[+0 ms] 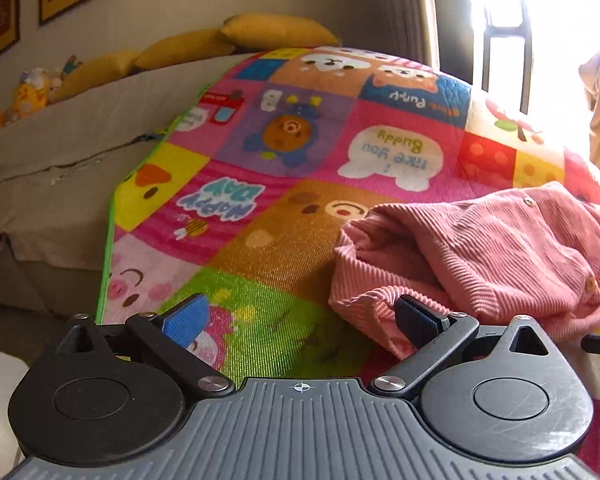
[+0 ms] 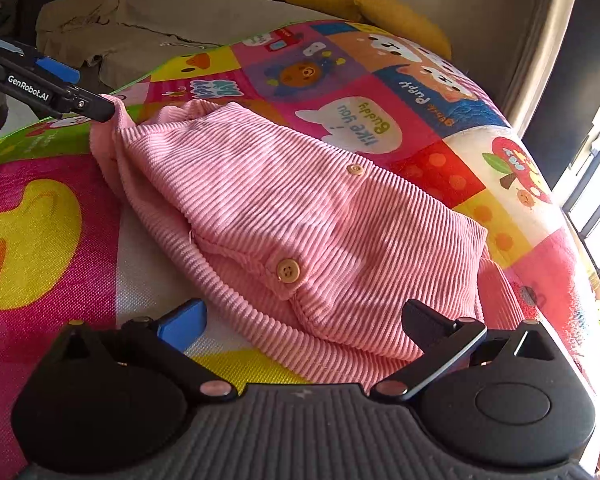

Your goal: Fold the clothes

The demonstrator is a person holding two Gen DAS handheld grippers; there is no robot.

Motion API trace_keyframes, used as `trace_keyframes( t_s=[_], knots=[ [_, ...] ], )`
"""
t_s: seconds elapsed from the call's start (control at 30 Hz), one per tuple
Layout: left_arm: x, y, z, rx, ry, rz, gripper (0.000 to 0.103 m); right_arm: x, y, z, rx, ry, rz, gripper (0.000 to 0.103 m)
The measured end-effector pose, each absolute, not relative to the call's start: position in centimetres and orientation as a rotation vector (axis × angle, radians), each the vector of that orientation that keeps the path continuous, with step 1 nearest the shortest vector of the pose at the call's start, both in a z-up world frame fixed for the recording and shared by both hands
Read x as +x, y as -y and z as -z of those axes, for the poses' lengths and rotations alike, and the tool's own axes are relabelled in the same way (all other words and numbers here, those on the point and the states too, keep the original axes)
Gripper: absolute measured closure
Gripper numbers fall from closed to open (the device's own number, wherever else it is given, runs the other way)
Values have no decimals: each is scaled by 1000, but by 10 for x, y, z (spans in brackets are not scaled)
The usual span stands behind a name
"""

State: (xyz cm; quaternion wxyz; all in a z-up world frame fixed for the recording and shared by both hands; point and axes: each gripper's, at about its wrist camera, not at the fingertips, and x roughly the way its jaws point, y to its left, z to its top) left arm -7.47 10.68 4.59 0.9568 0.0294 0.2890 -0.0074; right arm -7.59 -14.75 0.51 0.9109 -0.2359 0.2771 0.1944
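A pink ribbed garment with wooden buttons (image 2: pixel 292 216) lies bunched on a colourful cartoon mat (image 2: pixel 400 92). In the left wrist view the garment (image 1: pixel 492 256) sits at the right, its hem touching my left gripper's right finger (image 1: pixel 418 318). My left gripper (image 1: pixel 304 320) is open; from the right wrist view its finger (image 2: pixel 84 104) touches the garment's far left corner. My right gripper (image 2: pixel 304 324) is open, jaws wide, at the garment's near edge, one finger (image 2: pixel 428 322) over the fabric.
The mat (image 1: pixel 284 184) covers a bed with a beige sheet (image 1: pixel 60 152). Yellow pillows (image 1: pixel 236 36) and plush toys (image 1: pixel 32 96) line the far side. A bright window (image 1: pixel 540 8) is at the right.
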Motion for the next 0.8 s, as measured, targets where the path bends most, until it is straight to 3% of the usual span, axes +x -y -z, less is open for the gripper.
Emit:
trace_keyframes(
  t_s=[0.17, 0.37, 0.6, 0.8],
  knots=[
    [-88, -81, -41, 181, -623, 225, 1, -71, 147, -21, -434, -452, -289, 0],
    [-82, -48, -15, 390, -663, 251, 1, -77, 154, -24, -426, -486, -321, 0],
    [-58, -75, -48, 228, -514, 39, 1, -89, 141, -7, -504, -551, -432, 0],
    [-67, -92, -59, 133, -510, 119, 1, -83, 128, -1, -545, -498, -362, 0]
  ],
)
